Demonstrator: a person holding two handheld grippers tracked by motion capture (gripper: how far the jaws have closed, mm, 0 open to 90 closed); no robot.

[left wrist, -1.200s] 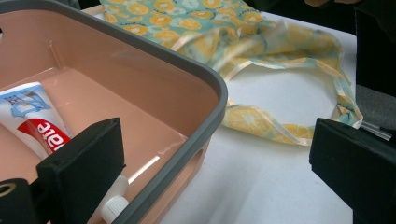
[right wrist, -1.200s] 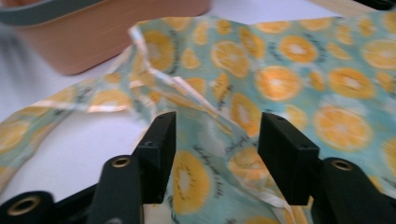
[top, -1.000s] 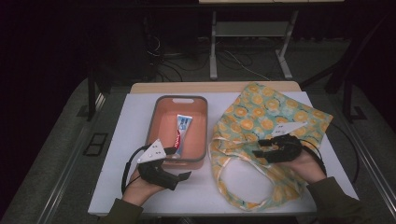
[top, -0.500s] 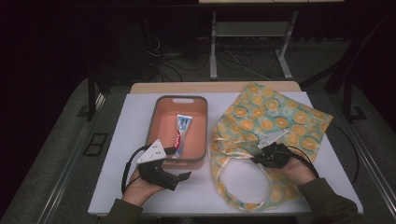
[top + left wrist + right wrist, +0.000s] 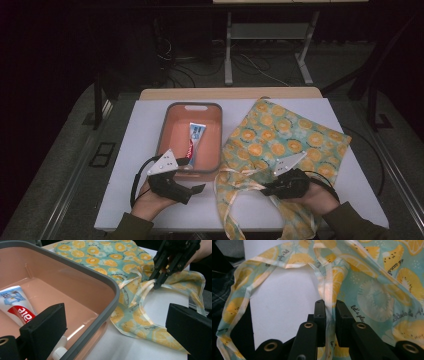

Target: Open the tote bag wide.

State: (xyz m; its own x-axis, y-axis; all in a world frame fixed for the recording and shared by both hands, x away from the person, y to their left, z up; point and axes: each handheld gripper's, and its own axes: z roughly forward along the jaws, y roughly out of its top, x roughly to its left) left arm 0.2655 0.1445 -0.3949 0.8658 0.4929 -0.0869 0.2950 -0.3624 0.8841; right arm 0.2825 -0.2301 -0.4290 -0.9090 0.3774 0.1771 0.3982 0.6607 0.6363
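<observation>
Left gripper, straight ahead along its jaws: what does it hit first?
Likely the grey rim of the tub, which crosses between the open left gripper jaws. Slightly right of it lies the fruit-print bag. Depth is unclear.

pale teal bag (image 5: 280,142) printed with orange and yellow citrus slices and dark script, cream-edged straps (image 5: 328,287); salmon-pink tray (image 5: 176,137), grey rim; white toothpaste tube (image 5: 193,140), red and blue print; black grippers.

Grey-rimmed pink plastic tub (image 5: 172,132) sits left on white table (image 5: 130,150), toothpaste tube (image 5: 193,140) inside; orange-print fabric tote bag (image 5: 285,142) just right of tub.
</observation>
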